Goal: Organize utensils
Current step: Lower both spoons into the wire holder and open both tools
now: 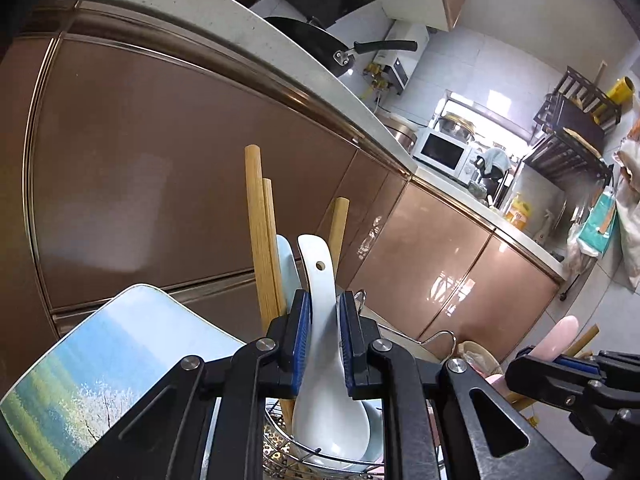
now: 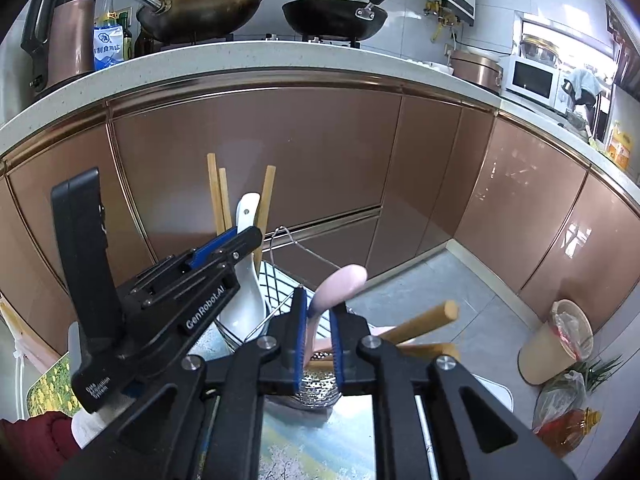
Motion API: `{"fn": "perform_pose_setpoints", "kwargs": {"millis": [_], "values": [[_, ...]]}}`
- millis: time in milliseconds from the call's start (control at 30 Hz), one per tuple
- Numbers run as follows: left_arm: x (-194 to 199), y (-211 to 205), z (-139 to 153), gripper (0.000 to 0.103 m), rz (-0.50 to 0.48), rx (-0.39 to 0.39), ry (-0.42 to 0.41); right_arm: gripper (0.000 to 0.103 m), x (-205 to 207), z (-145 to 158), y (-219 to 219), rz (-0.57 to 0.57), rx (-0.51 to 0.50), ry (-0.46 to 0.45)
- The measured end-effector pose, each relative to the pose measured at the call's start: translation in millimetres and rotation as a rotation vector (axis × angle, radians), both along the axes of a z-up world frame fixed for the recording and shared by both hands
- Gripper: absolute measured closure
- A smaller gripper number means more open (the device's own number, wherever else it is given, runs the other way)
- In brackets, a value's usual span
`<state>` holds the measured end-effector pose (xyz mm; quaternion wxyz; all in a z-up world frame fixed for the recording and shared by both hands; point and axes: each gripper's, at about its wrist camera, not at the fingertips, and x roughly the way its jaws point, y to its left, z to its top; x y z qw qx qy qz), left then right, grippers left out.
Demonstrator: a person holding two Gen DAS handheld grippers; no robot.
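Here, in the left wrist view, we note the left gripper [image 1: 325,322] clamped on the handle of a white ceramic soup spoon [image 1: 326,380], both blue pads pressed to its sides. The spoon stands nearly upright, bowl down in a round wire utensil basket [image 1: 280,446] at 6 o'clock of the frame, handle tip with a small hole pointing to 12. Just behind it, toward 11 o'clock, three pale wooden chopsticks [image 1: 256,232] stand in the same basket, and a pale blue ceramic spoon [image 1: 286,264] leans between them and the white one.

In the right wrist view, the right gripper [image 2: 319,338] grips the neck of a pink ceramic spoon [image 2: 340,286], its rounded end tilting up toward 1 o'clock. Below its fingers sits a perforated steel utensil holder [image 2: 316,390], with two thick bamboo handles [image 2: 424,320] slanting out of it toward 2 o'clock. Whether the pink spoon's lower end touches the holder, we cannot tell.

Both holders rest on a landscape-printed tabletop [image 2: 320,440]. Copper-coloured glossy cabinet doors [image 2: 256,160] fill the background at 12 o'clock.
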<state>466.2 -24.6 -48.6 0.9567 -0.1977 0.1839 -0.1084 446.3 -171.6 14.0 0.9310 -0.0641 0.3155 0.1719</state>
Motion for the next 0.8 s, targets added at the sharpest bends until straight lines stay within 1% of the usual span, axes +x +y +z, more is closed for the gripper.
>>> {"fn": "perform_pose_setpoints", "kwargs": {"millis": [100, 267, 500, 567, 733, 800], "values": [[-2, -1, 3, 0.088, -0.013, -0.012, 0.003, 0.091, -2, 0, 0, -0.002, -0.004, 0.002], [-7, -5, 9, 0.074, -0.036, -0.011, 0.0, 0.091, -6, -2, -6, -0.013, -0.001, 0.011], [-21, -9, 26, 0.061, -0.054, 0.019, -0.031, 0.09, -15, 3, -15, -0.026, 0.022, 0.013], [-27, -8, 33, 0.056, -0.058, 0.025, -0.039, 0.089, -18, 5, -17, -0.03, 0.025, 0.009], [-44, -2, 47, 0.048, -0.06, 0.049, -0.054, 0.082, -29, 14, -22, -0.043, 0.031, -0.002], [-51, 0, 51, 0.048, -0.061, 0.056, -0.055, 0.08, -35, 17, -25, -0.052, 0.034, -0.005]]}}
